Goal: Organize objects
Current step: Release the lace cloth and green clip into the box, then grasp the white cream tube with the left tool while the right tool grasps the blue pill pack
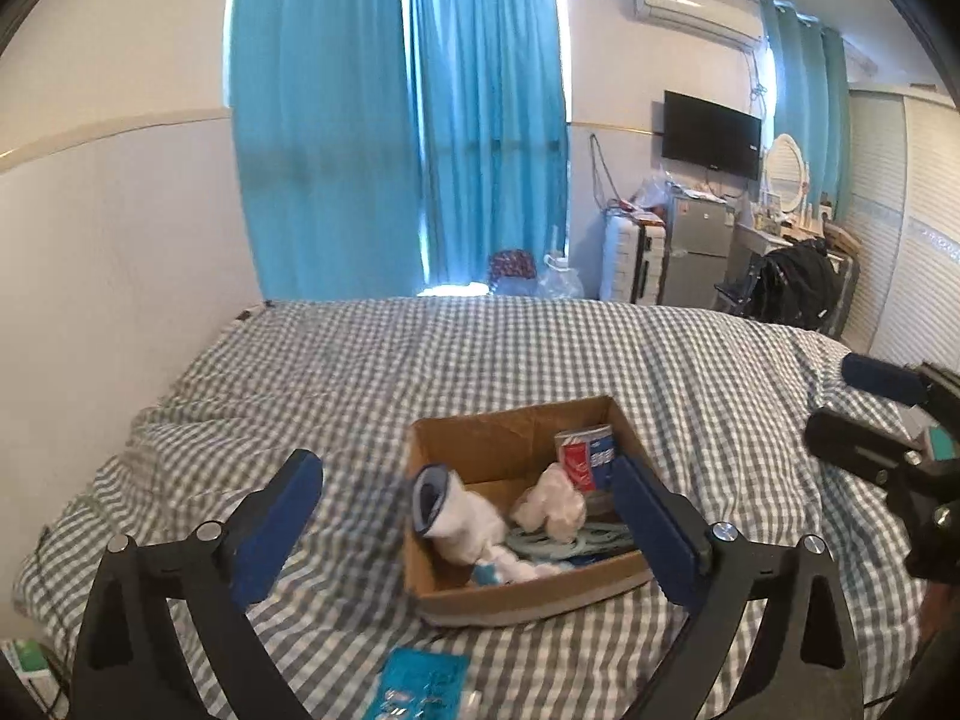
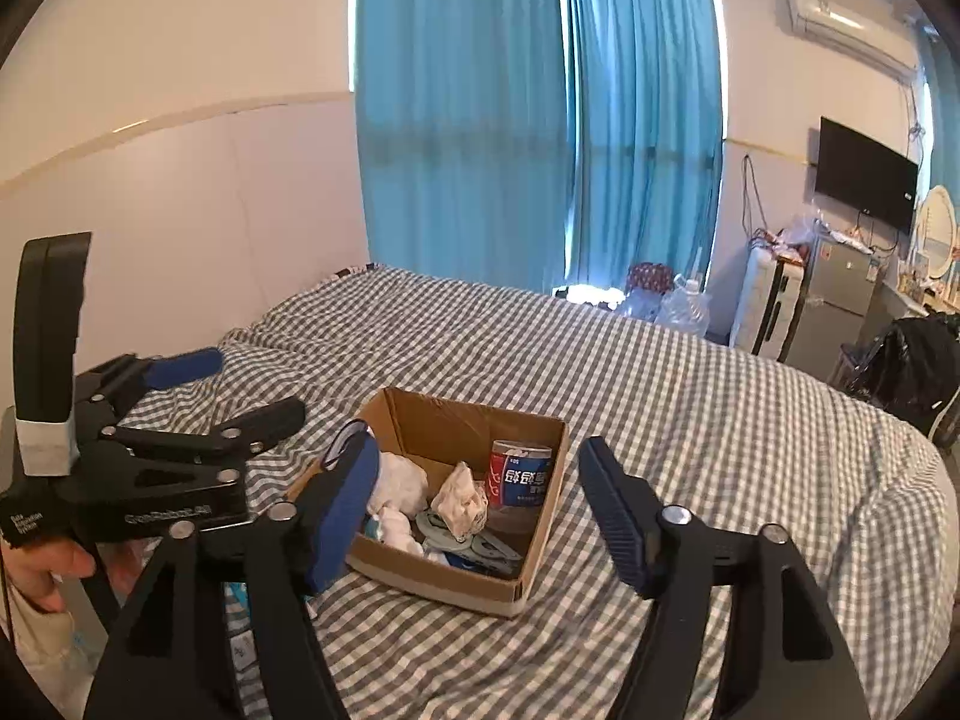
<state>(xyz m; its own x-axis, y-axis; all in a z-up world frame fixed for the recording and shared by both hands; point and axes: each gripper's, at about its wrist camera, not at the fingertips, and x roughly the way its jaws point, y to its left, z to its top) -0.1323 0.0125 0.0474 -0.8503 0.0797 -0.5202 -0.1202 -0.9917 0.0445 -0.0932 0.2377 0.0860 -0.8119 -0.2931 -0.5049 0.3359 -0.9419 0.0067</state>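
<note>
Now both tools wide, empty, over box (image 1: 516,594) on bed (image 1: 540,348).
Left tool (image 1: 468,516) should drop near for teal packet (image 1: 420,684), w/ care.

Grey-white checked bedspread (image 1: 480,360), brown cardboard box (image 1: 516,597), blue curtains (image 1: 396,120), seemingly white sock (image 1: 462,525)

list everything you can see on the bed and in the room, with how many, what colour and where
cardboard box: one, brown, open, on the bed
sock: one, white with blue cuff, in box
canister: one, red and blue, in box
crumpled wrapper: one, whitish, in box
cable: one, pale, coiled in box
packet: one, blue, bed near edge
bed cover: one, grey-white check
curtains: blue, window
television: one, black, wall
left gripper: open
right gripper: open
</note>
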